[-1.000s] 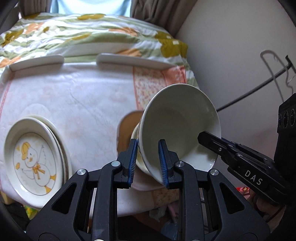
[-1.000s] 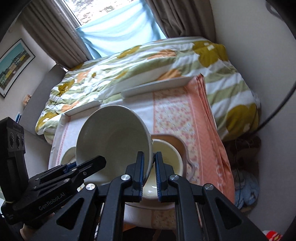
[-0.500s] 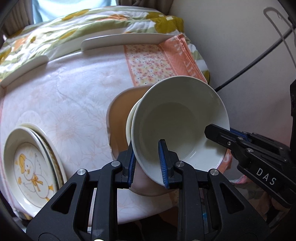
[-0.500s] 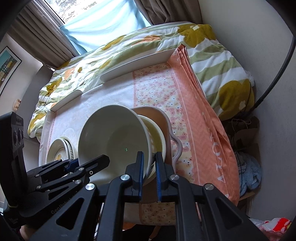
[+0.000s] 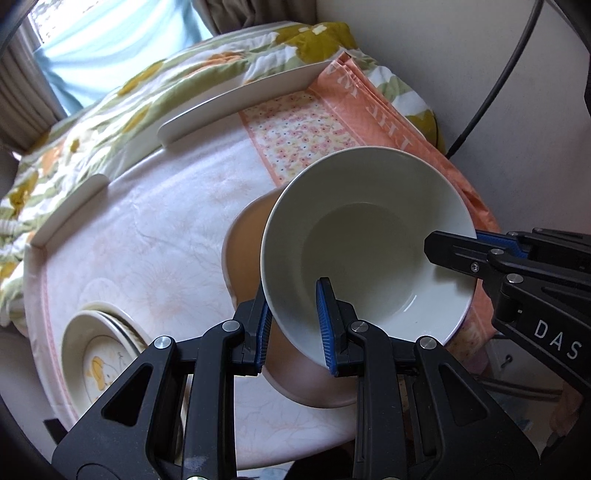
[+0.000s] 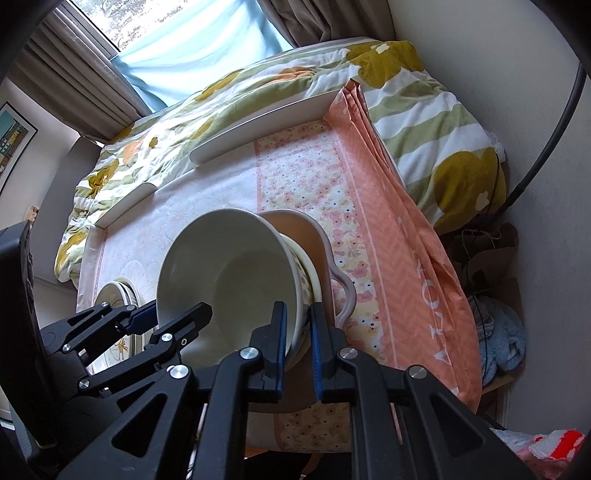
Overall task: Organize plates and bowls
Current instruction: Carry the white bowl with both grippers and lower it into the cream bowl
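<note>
White bowl (image 5: 369,240), rim clamped in both our jaws, tilts toward nine o'clock and could slip onto the pink dish (image 5: 245,254).

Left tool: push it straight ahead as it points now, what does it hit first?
The white bowl it already grips by the rim; past that, probably the pink dish underneath. Depth unclear.

Cream bowl (image 5: 369,236), pink dish (image 5: 245,254), duck-print plate (image 5: 101,369), floral cloth (image 5: 299,133).

Daylight comes through a window (image 6: 110,29) at the upper left, behind brown curtains (image 6: 74,81). A flowered quilt (image 6: 406,92) fills the middle; a plain wall (image 6: 480,44) rises right.
</note>
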### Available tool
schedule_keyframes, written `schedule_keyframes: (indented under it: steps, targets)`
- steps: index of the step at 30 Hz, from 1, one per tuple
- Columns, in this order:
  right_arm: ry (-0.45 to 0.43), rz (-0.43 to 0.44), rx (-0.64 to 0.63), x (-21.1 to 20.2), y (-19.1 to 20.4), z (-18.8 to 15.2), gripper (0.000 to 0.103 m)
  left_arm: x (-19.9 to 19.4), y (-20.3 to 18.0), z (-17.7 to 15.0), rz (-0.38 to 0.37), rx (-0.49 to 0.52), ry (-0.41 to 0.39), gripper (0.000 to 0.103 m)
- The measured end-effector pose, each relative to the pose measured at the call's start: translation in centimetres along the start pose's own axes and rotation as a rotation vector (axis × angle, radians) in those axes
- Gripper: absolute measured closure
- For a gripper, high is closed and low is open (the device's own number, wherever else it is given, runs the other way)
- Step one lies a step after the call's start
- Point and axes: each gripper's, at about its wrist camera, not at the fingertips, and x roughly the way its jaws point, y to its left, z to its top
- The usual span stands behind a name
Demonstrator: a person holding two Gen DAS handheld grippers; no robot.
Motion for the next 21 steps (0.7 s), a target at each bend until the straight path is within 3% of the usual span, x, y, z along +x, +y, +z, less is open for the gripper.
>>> schedule_keyframes:
  steps: [10,21]
  targets:
    - [0.011,-0.015,0.005,0.55,0.25,0.24,0.091,0.49,-0.28,-0.02,0.062,0.075,-0.003,0.082]
    - [0.011,-0.044,-0.008,0.59,0.87,0.34,0.091,0.39,0.07,0.17,0.054,0.082,-0.016,0.082]
